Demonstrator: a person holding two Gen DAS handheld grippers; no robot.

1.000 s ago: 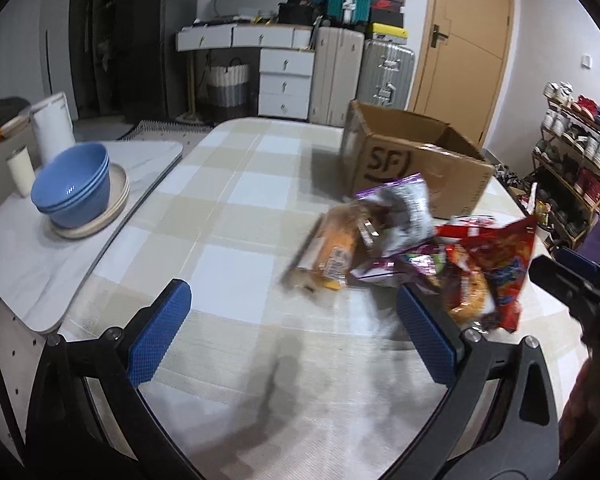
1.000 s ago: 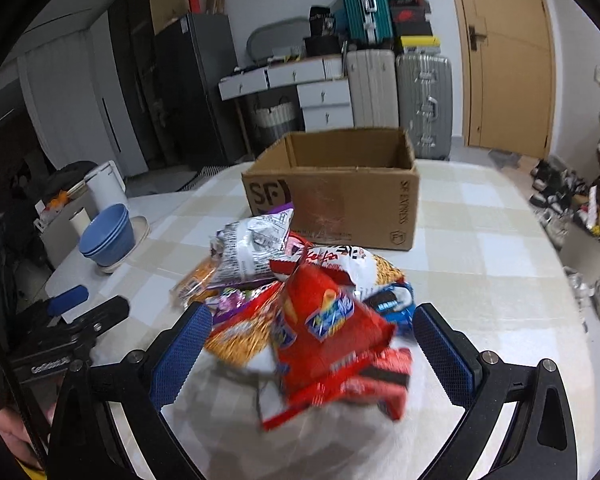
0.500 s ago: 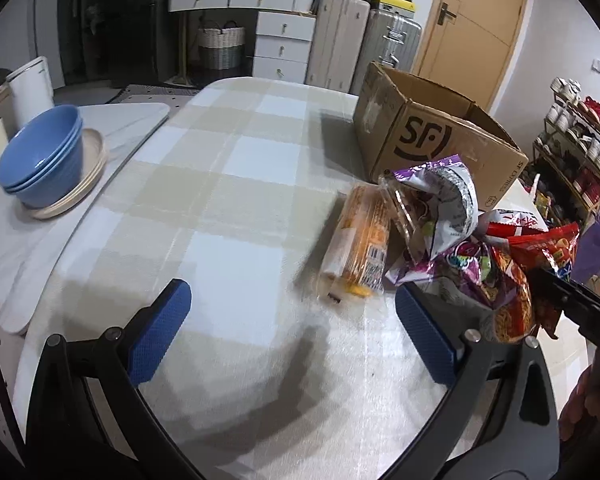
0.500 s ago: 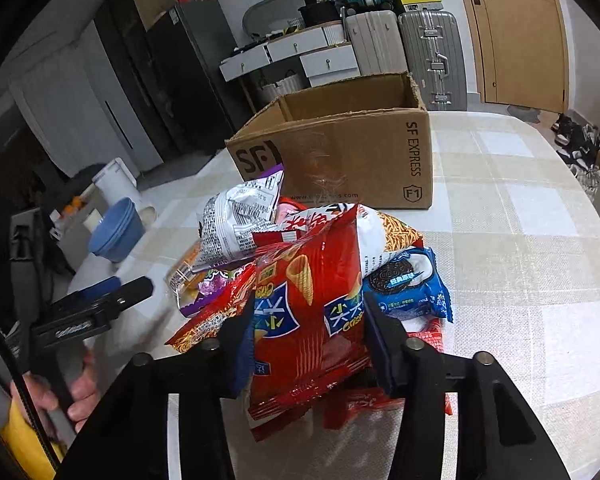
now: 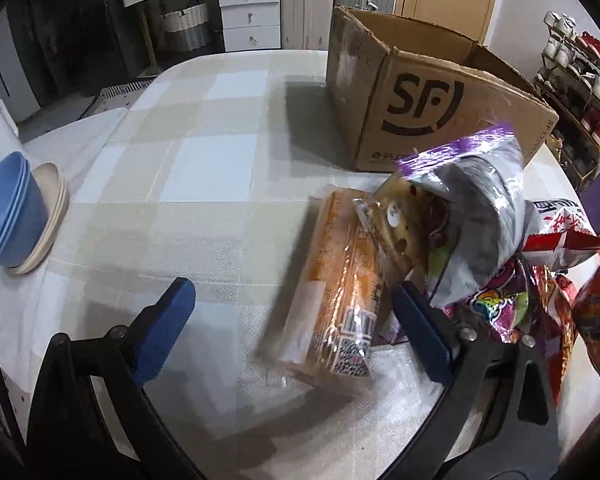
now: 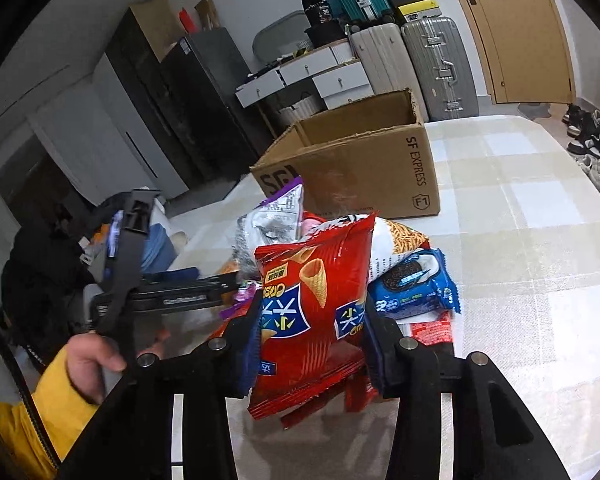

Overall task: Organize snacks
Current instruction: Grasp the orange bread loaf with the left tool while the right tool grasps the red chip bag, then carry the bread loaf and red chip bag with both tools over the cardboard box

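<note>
Step in hand: red bag (image 6: 312,320) clamped in right hand-held gripper (image 6: 310,344), lower centre of frame, raised off the snack pile on the desk (image 6: 520,240). Next, likely: carry up to open box (image 6: 352,160), upper centre, then release. Left hand-held gripper (image 5: 296,328) open, low, straddling orange pack (image 5: 340,292).

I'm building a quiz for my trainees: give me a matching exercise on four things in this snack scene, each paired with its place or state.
1. red chip bag
2. cardboard box
3. blue bowls
4. left gripper

a. stacked at the table's edge
b. open, over the orange packet
c. clamped in the right gripper
d. open-topped, behind the snack pile

Pairs: 1-c, 2-d, 3-a, 4-b
</note>
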